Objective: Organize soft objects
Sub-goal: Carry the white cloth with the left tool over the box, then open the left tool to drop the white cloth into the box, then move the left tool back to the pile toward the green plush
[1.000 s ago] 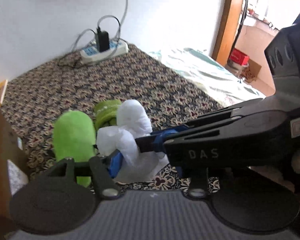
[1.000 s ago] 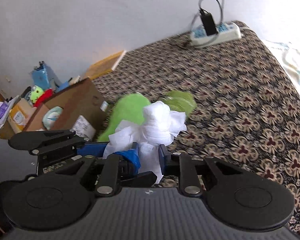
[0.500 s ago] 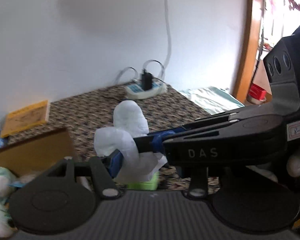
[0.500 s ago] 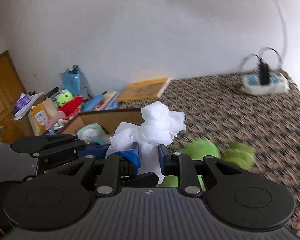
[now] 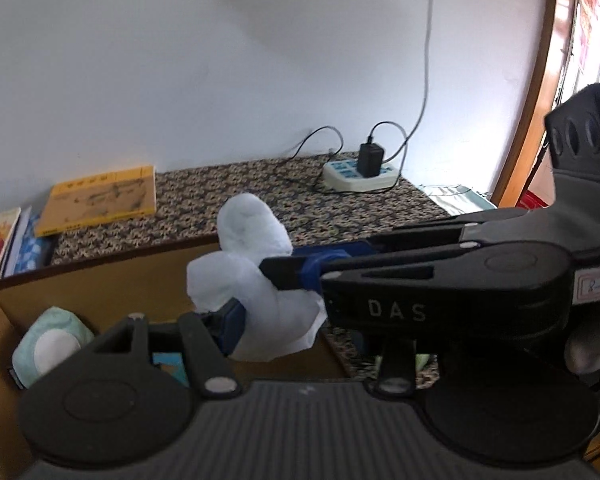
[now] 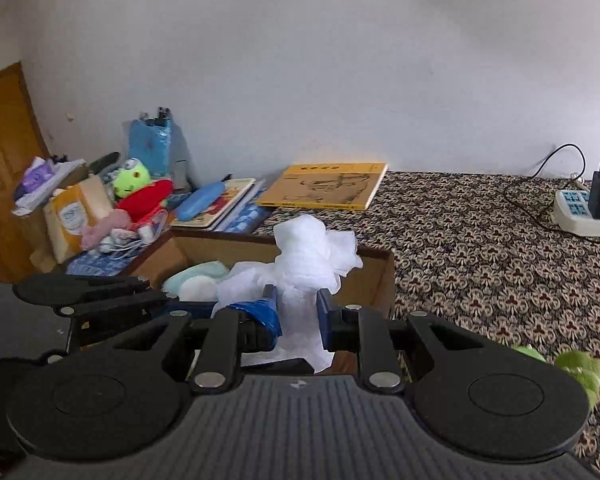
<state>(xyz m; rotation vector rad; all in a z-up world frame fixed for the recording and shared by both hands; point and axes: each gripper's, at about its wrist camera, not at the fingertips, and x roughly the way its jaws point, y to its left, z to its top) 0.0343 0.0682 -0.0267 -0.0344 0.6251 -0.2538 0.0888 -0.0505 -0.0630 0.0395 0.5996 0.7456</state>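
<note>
Held item: white soft bundle point(image 6: 306, 264), crumpled cloth/tissue-like, gripped by both tongs at once, prob. because it's floppy & would sag or unroll from a single pinch.
Right tongs point(image 6: 296, 316): clamped on the bundle's lower neck, blue pads squeezing it narrow; bulk of bundle stands up above the pads.
Left tongs point(image 5: 260, 300): partly closed, one blue pad pressed into the bundle's side, the other hidden behind it; reads as clamped on same bundle from the side.
Bundle location: in the air, over the near edge of the cardboard box point(image 6: 374, 276), not yet inside.
Box: open top, sits on the patterned bedspread point(image 6: 480, 264); already holds a pale mint soft pad point(image 5: 50, 344) w/ white centre, so judged to be the collection spot for soft things.
Step (judgement): carry phase almost over; next = lower bundle into box, then spread both tongs.
Risk (judgement): if one pair lets go first, cloth may drape over box wall instead of dropping in.
Left over: green plush point(image 6: 576, 364) on bedspread at right edge, blurred, still outside box.
Not soft, left alone: yellow book point(image 6: 328, 186) by wall; power strip point(image 5: 360, 176) w/ charger, well apart from box.
Side clutter: plush toys point(image 6: 140, 192) & cartons beyond box, near wall.
</note>
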